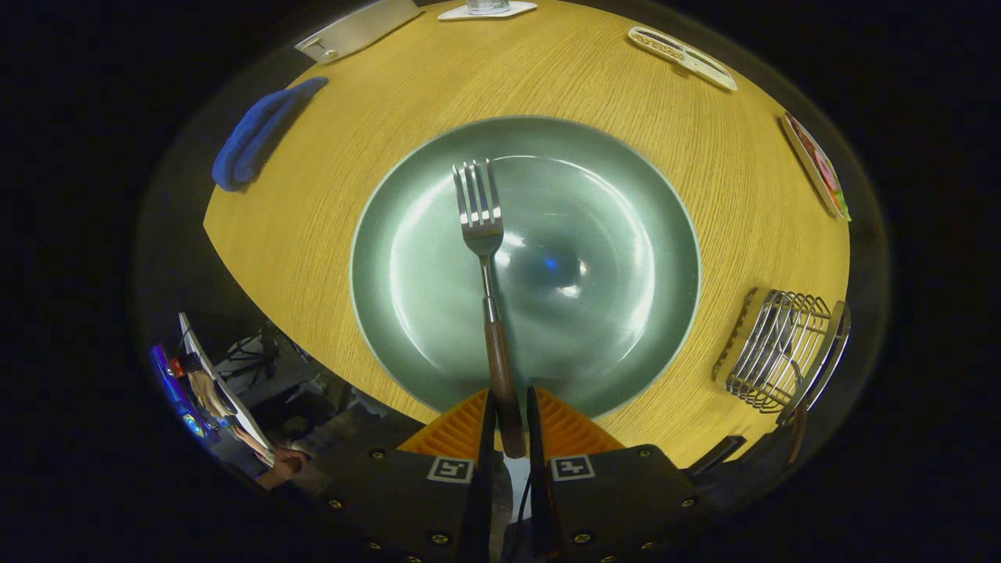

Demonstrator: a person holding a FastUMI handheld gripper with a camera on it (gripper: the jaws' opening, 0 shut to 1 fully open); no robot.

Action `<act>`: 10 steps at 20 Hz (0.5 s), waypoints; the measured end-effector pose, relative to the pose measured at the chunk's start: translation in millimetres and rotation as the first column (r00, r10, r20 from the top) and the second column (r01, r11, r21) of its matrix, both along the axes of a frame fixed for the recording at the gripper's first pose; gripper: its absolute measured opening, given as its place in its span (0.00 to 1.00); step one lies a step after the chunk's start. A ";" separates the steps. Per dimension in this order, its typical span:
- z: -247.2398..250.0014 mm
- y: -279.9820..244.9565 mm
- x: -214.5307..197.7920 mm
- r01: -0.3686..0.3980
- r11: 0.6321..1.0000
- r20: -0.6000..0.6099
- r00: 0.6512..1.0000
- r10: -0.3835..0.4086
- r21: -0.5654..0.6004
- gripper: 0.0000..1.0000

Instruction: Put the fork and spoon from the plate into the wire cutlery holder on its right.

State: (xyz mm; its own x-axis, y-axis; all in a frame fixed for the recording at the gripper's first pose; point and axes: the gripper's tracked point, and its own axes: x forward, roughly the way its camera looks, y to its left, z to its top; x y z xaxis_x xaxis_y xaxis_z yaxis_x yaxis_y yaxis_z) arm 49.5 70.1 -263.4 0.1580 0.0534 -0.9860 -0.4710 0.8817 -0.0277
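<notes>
My gripper (508, 410) is shut on the fork (486, 266) by its brown wooden handle. The steel tines point away from me, out over the middle of the grey-green plate (626, 195) beneath. Whether the fork is lifted off the plate or still touches it I cannot tell. The wire cutlery holder (774, 348) stands on the wooden table to the right of the plate, with a wooden-handled utensil (817, 367) leaning in it at its right side.
A blue cloth (258, 133) lies on the round wooden table (313, 234) to the left of the plate. At the far side are a flat grey item (356, 27), a white coaster with a glass (486, 9) and a patterned card (682, 56). Another card (817, 164) lies far right.
</notes>
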 end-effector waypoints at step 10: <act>41.1 5.5 -16.1 -0.092 0.991 -0.030 0.995 0.095 0.094 0.04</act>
State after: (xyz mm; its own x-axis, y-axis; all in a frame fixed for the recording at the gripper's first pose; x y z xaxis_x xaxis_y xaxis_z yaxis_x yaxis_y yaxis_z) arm 33.4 75.6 -222.2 0.1145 0.1576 -0.9808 -0.5507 0.8318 0.0693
